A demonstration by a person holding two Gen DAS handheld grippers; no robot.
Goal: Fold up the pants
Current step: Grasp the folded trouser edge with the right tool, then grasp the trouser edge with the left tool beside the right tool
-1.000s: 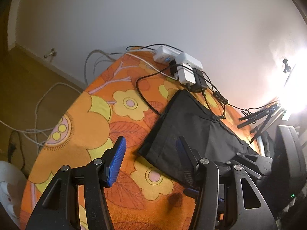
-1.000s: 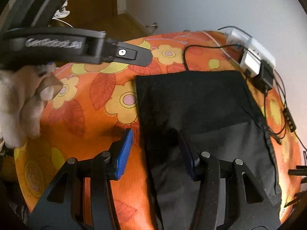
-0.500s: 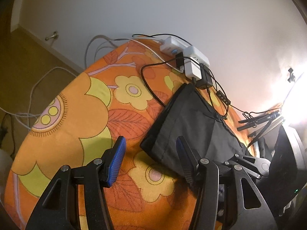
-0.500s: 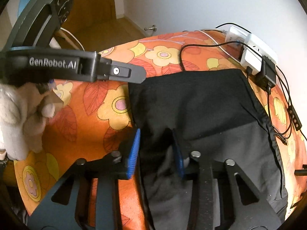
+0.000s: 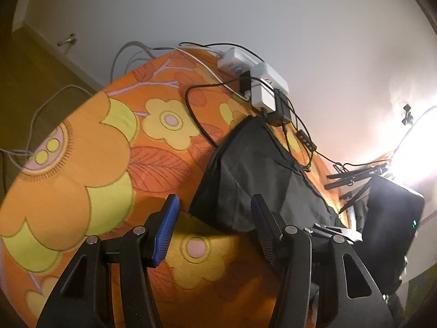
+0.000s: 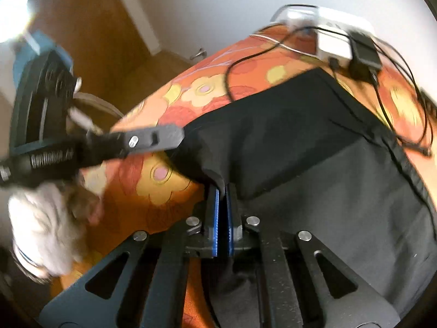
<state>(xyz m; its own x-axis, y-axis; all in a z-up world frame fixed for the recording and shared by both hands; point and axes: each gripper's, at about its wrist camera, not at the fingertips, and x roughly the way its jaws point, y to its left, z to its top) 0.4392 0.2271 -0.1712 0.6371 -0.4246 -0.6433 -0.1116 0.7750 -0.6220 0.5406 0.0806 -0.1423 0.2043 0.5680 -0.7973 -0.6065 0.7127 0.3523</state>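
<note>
Pants (image 6: 314, 142) edge pinched in right claw (image 6: 222, 205) (left claw (image 5: 213, 224) agape).

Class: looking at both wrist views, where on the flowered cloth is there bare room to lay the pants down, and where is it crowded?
Bare cloth lies left of the black pants, from the open left gripper out to the tablecloth edge. The far edge by the wall is crowded with the power strip, adapters and cables. The right gripper pinches the pants.
</note>
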